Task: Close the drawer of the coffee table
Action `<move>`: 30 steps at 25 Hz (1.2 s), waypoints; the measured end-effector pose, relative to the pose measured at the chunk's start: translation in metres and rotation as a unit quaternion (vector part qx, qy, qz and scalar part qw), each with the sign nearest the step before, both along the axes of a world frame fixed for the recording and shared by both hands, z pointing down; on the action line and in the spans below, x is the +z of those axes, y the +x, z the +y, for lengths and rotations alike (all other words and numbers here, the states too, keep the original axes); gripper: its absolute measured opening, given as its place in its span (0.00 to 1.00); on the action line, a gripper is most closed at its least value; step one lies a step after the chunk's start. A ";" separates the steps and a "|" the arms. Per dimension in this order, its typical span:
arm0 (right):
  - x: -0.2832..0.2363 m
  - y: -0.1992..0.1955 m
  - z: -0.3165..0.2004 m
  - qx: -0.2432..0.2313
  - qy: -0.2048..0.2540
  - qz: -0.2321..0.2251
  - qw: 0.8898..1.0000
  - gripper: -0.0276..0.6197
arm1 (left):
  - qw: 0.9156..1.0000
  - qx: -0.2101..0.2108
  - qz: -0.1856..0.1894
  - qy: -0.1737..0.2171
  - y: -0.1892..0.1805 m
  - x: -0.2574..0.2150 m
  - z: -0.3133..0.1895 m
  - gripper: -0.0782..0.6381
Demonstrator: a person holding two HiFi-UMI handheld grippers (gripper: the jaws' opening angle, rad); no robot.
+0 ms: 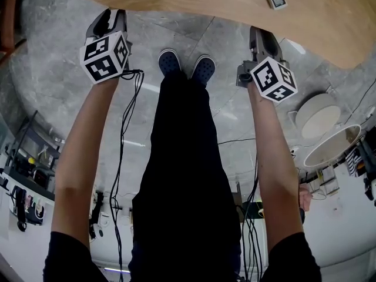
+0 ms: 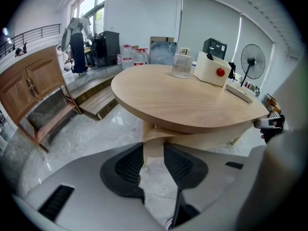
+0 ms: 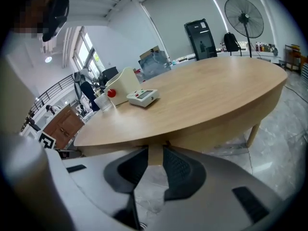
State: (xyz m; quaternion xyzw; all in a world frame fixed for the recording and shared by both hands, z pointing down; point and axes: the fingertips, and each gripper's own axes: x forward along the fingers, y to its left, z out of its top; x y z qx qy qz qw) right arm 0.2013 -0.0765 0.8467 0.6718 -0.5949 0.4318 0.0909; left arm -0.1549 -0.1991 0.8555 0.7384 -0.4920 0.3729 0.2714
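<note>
Left tongs (image 2: 154, 148) and right tongs (image 3: 155, 153), both parted and empty, face the coffee table (image 1: 205, 2), its length running crosswise.

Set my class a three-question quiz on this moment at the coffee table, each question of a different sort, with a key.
1. True or false: the left gripper is clamped on the coffee table.
2. What stands beside the white handheld device on the tabletop? A) laptop; B) white box with a red ball; C) potted plant.
3. Fill in: a standing ___ rises behind the table.
Key: 1 false, jaws apart, empty; 2 B; 3 fan.
</note>
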 end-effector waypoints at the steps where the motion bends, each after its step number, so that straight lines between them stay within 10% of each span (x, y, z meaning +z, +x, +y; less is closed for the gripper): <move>1: 0.000 0.000 0.000 0.001 0.002 -0.002 1.000 0.21 | 1.000 0.000 0.002 0.003 0.000 0.000 -0.001 0.31; 30: -0.026 -0.008 0.019 -0.015 -0.039 -0.003 0.999 0.18 | 1.000 0.022 0.013 0.011 0.012 -0.027 0.031 0.23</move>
